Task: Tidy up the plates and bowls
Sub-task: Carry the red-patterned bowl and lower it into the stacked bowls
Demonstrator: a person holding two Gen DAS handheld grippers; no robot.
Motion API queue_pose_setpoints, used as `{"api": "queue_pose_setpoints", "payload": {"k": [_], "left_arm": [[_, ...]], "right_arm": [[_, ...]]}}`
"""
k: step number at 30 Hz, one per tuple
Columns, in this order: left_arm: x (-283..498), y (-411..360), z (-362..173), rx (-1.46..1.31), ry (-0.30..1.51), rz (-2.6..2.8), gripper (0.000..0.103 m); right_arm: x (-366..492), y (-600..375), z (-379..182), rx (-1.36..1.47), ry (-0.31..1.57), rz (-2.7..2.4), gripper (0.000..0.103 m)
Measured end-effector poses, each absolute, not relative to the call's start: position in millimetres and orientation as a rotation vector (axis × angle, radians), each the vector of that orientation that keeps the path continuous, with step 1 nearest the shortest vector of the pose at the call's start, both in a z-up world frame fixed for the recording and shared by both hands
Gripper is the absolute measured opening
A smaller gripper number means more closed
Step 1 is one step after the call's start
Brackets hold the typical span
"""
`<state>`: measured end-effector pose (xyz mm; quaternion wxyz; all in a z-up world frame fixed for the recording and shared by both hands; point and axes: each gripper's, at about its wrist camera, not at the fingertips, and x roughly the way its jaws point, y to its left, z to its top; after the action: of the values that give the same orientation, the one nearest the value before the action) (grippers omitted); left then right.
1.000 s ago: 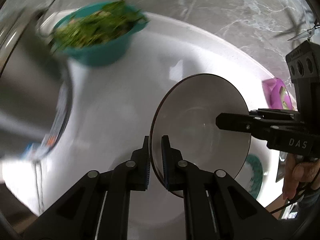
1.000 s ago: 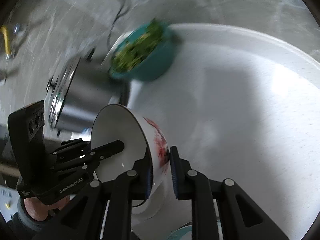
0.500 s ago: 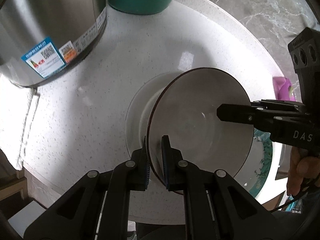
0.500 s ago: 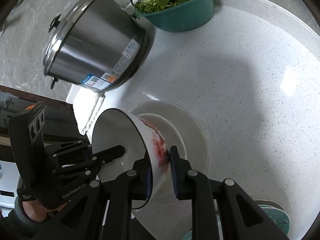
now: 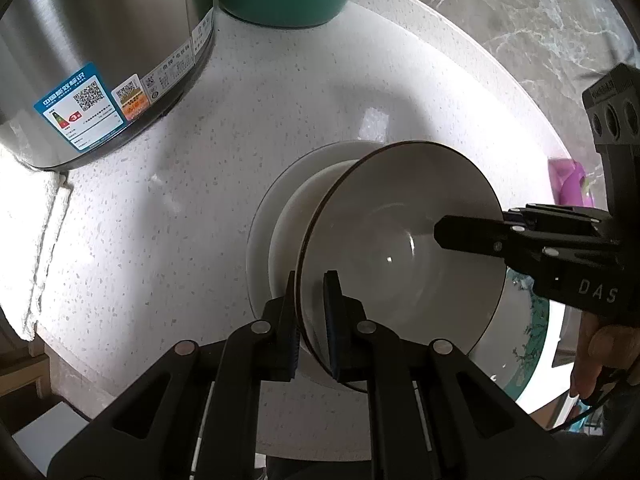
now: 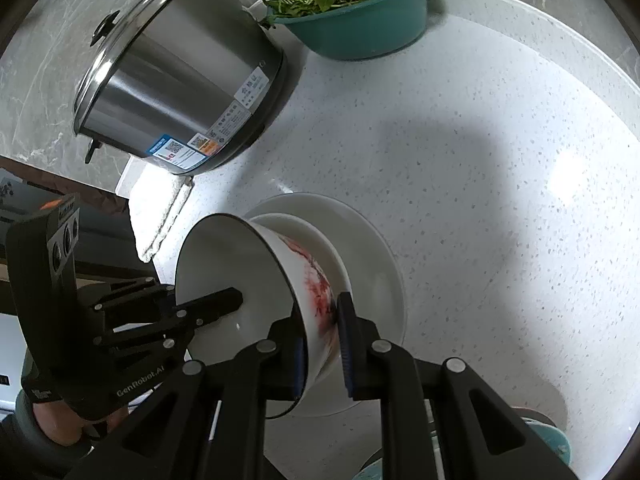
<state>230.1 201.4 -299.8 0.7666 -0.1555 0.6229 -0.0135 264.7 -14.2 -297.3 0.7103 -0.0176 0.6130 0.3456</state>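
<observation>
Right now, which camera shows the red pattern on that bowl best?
The right wrist view: the bowl turns its outer wall toward it, so the red pattern shows plainly. The left wrist view sees only the bowl's plain inside, no red.

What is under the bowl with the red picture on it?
Under the bowl sits a smaller white dish on a white plate, on the table. The bowl hides the dish's middle, so whether they touch is unclear.

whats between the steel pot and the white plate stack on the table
Nothing: in the right wrist view, only bare speckled tabletop lies between the steel pot and the white plate stack. The left wrist view shows the same gap empty.
</observation>
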Motion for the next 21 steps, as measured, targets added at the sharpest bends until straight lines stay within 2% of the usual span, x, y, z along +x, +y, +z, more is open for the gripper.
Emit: {"api": "queue_pose_setpoints", "payload": {"k": [12,18,21], "left_arm": [[254.7,207.2,-300.6,-0.329,1.348,-0.035,0.01],[268.7,207.8,-301.3,-0.316,1.351,-0.033,0.01],[271.7,206.5,-302.5,-0.308,1.353,-0.03,0.01]], "right_arm": [[267.8,-27.9,-294.5,0.039,1.386,0.791,0.024],[277.8,-41.9,-288.0,0.139,1.389,0.79,0.025],[278.8,-39.3,-286.2,0.087,1.374,0.784,0.024]]}}
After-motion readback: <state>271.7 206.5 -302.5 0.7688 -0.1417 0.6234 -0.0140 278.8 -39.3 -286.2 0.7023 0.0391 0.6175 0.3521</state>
